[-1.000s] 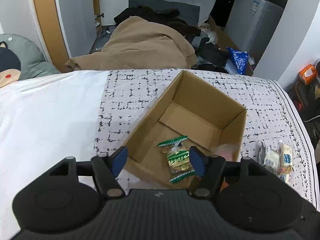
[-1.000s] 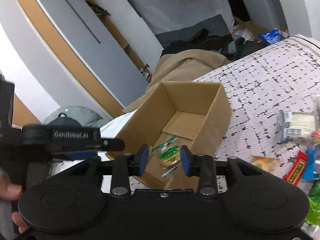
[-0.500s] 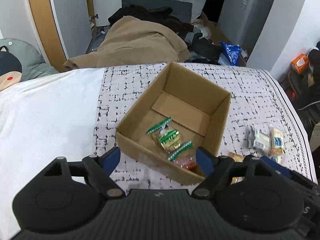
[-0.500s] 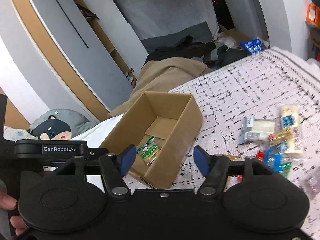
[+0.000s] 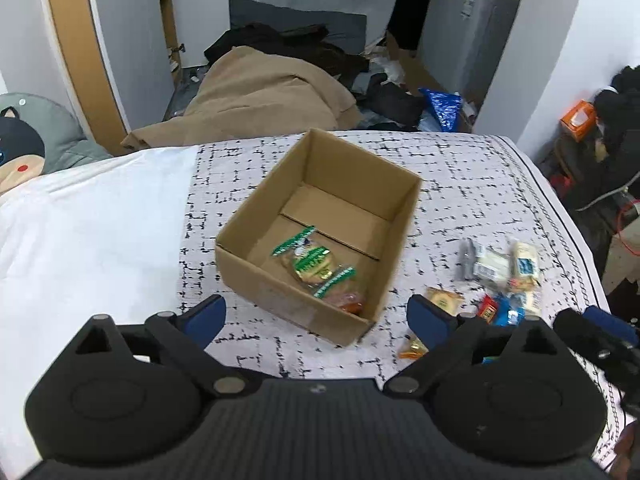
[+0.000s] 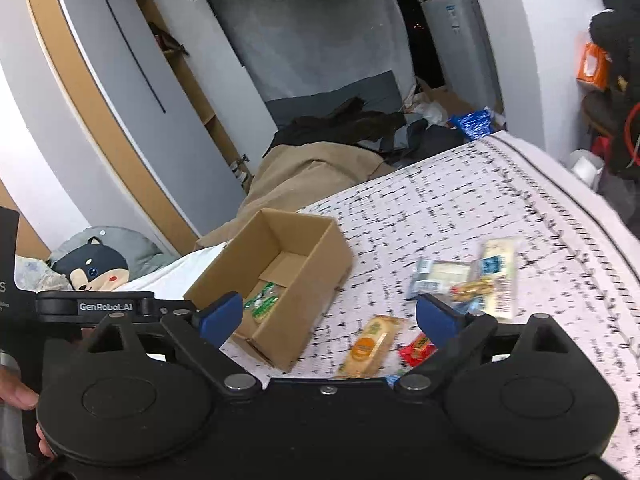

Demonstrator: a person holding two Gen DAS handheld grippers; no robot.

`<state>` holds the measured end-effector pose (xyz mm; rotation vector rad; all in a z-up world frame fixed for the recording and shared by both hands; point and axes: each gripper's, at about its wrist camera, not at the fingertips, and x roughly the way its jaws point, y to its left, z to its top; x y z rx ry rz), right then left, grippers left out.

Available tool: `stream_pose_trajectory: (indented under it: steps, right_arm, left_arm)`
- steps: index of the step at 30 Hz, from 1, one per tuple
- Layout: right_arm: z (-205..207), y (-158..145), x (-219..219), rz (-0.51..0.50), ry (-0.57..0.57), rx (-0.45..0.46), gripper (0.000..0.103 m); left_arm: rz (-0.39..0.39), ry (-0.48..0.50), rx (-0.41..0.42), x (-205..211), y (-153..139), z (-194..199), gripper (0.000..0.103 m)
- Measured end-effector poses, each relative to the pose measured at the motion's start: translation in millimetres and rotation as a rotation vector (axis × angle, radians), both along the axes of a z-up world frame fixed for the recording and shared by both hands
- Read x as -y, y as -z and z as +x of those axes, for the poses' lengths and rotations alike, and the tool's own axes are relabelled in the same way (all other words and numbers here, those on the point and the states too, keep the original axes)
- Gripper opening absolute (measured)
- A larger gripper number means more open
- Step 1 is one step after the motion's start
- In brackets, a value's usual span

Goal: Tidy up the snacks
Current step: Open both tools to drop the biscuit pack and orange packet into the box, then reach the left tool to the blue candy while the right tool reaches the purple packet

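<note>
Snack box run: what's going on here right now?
A person is sorting snacks with two handheld grippers on a bed. The cardboard box holds a green-labelled cookie pack and a reddish snack in its near corner. Both the left gripper and right gripper are empty, their jaws opening. A pile of loose snacks lies on the patterned cover beside the box, including a yellow pack nearest the right gripper.

Snack pile (image 6: 472, 284) blurred, labels unreadable.
</note>
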<state>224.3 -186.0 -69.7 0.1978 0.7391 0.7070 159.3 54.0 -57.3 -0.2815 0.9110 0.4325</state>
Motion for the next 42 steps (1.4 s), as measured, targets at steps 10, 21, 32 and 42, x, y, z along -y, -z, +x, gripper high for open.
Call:
stream_pose_trajectory:
  steps: [10,21,32,42]
  right_arm:
    - [0,-4,42,0.014,0.063,0.008,0.1]
    - [1,0,84,0.055,0.11,0.005,0.1]
    - [5,10,119,0.109,0.09,-0.025,0.101]
    - [12,38,127,0.056,0.116,-0.078,0.1]
  left_arm:
    - [-0.006,0.043,0.023,29,-8,-5,0.103]
    - [-0.002,0.111,0.038,70,-9,-4,0.103]
    - [-0.006,0.137,0.01,103,0,4,0.103]
    - [-0.005,0.139,-0.038,125,19,11,0.103]
